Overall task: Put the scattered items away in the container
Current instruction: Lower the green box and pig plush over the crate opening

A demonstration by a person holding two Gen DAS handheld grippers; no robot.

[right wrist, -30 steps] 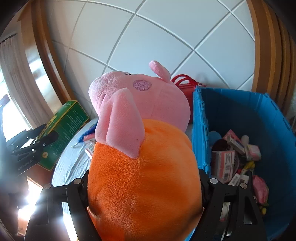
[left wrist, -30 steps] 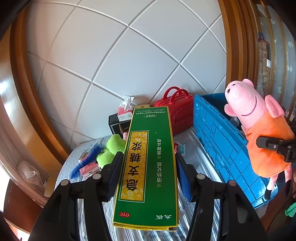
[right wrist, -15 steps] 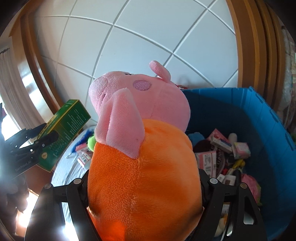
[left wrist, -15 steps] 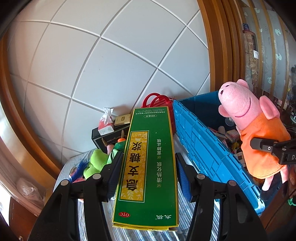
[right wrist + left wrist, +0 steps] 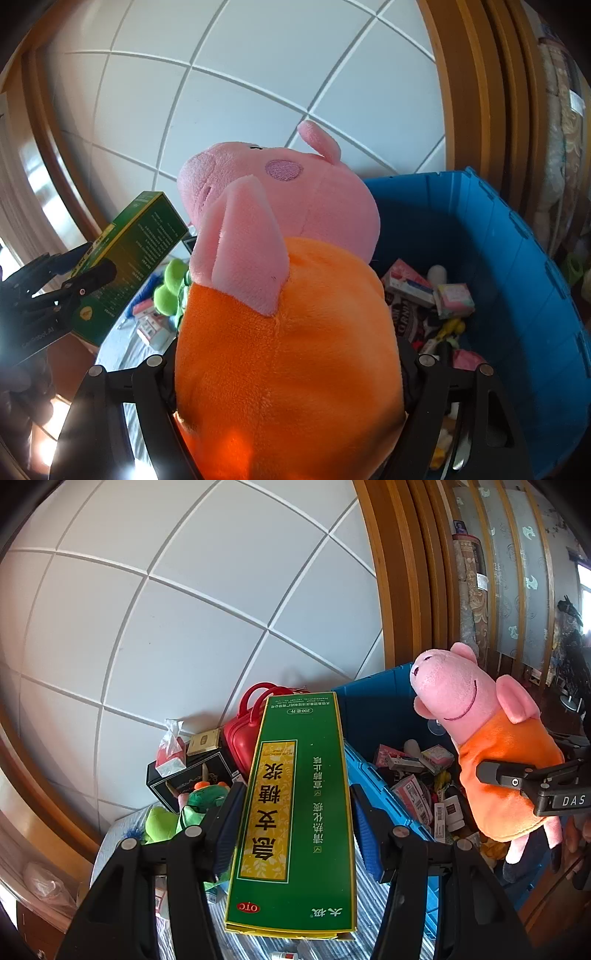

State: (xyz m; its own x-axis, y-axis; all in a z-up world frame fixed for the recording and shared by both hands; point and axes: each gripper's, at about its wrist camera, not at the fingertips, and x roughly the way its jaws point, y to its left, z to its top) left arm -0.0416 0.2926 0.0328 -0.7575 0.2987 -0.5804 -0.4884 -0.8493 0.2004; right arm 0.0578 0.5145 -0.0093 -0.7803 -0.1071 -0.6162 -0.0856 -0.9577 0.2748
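White tiled wall behind striped counter point(image 5: 373, 904). Left gripper point(image 5: 293, 823) fingers clamp green medicine box point(image 5: 295, 812), blue crate point(image 5: 517, 266) ahead-right. Right gripper point(image 5: 288, 369) fingers squeeze pig plush point(image 5: 284, 314) over crate. Step: carrying both in. Next: lower, release inside.
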